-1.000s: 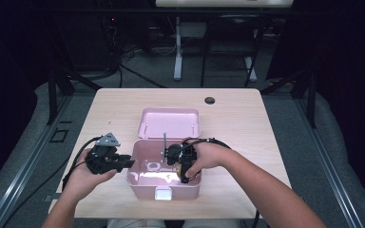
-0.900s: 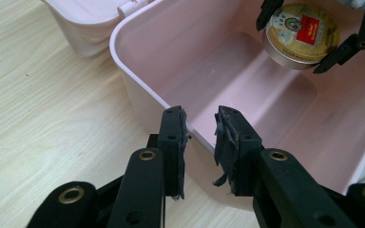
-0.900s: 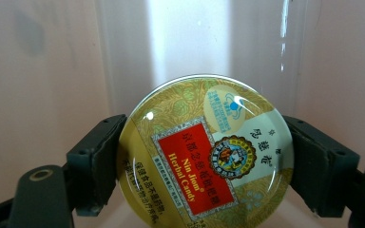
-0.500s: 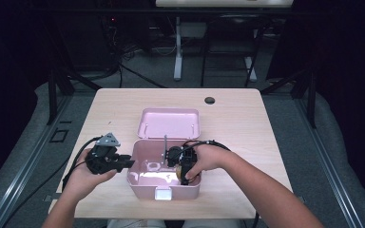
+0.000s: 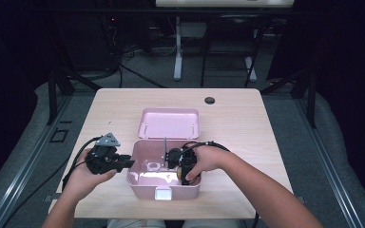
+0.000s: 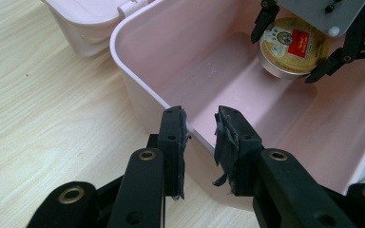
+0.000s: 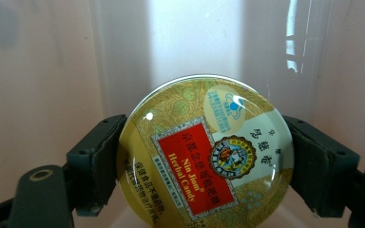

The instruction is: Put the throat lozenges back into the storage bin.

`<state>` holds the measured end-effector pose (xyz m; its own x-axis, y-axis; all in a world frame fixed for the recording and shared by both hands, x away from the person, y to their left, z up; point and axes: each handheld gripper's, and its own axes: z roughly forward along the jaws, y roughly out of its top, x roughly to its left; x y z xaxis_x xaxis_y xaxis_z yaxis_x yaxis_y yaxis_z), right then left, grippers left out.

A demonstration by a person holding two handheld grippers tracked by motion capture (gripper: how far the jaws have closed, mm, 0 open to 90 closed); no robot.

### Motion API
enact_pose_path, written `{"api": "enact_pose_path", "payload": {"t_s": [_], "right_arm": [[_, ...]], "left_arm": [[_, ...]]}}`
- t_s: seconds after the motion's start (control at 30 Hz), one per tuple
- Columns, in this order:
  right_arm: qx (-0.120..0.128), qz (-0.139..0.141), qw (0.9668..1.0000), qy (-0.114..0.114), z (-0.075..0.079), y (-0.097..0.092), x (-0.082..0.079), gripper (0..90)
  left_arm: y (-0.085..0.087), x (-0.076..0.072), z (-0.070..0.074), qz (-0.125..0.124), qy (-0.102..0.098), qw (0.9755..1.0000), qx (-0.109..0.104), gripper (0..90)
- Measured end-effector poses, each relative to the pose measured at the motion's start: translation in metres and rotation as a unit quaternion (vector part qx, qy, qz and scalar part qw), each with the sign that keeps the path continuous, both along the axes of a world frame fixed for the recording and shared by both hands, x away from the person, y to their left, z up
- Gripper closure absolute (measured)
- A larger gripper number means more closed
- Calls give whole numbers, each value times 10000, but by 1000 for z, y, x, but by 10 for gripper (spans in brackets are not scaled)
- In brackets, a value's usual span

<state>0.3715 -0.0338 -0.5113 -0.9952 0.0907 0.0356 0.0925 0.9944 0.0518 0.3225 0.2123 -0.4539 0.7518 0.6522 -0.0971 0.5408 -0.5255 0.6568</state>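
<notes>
A pink box (image 5: 140, 183) stands open near the table's front edge, its lid (image 5: 168, 122) lying flat behind it. My right gripper (image 5: 179, 172) reaches down inside the box, shut on a round gold candy tin (image 7: 204, 156) with a red label. The tin is pinched at both sides by the fingers (image 7: 97, 161) and sits low, close to the box floor. Seen from the left gripper view, the tin (image 6: 292, 47) lies at the box's far end. My left gripper (image 6: 200, 142) straddles the box's left wall (image 6: 142, 61), one pad inside and one outside, closed on the rim.
The wooden table (image 5: 247, 128) has a dark round grommet hole (image 5: 210, 100) at the back. A white latch (image 5: 163, 194) juts from the box front. Cables trail from both grippers. Bare tabletop lies to the right of the box and behind the lid.
My right gripper has shifted slightly toward the front of the box with the tin in it. The left gripper has stayed on the box wall.
</notes>
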Motion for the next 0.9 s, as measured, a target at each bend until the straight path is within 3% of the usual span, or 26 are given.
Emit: {"api": "enact_pose_path", "payload": {"t_s": [0.37, 0.9], "right_arm": [[36, 169, 9998, -63, -3, -1, 0, 199], [12, 106, 9999, -7, -4, -1, 3, 198]], "left_arm": [[0, 0, 0, 1, 2, 10000, -4, 722], [0, 0, 0, 6, 2, 10000, -13, 722]]}}
